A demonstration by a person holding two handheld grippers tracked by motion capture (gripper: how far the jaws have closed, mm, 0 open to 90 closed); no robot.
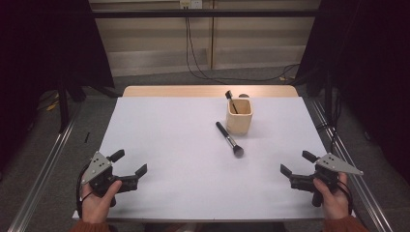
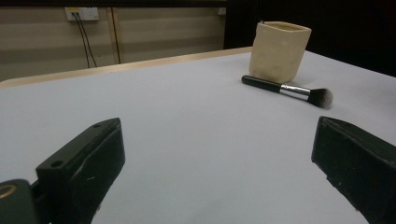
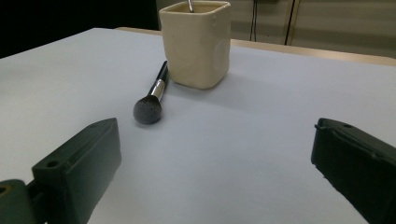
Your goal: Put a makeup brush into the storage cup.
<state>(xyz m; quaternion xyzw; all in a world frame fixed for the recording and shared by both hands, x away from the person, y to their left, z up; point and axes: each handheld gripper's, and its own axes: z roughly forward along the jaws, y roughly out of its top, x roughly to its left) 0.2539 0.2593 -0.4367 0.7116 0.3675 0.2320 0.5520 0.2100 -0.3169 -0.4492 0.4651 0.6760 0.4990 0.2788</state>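
A cream square cup [image 1: 239, 116] [image 2: 279, 51] [image 3: 197, 43] stands upright toward the back of the white table [image 1: 164, 145], with a thin dark-handled brush [image 1: 231, 102] leaning inside it. A black makeup brush [image 1: 229, 138] [image 2: 288, 88] [image 3: 152, 97] lies flat on the table just in front of the cup, bristles toward me. My left gripper [image 1: 128, 163] [image 2: 219, 154] rests open near the front left corner, nothing between its jaws. Near the front right edge my right gripper [image 1: 297, 163] [image 3: 215, 154] is open too and holds nothing. Both are far from the brush.
A wooden strip [image 1: 208, 91] runs along the table's far edge. Metal rails [image 1: 46, 164] flank the table on both sides. Black cables [image 1: 193, 58] hang down the back wall onto the floor. Dark curtains [image 1: 48, 43] stand at left and right.
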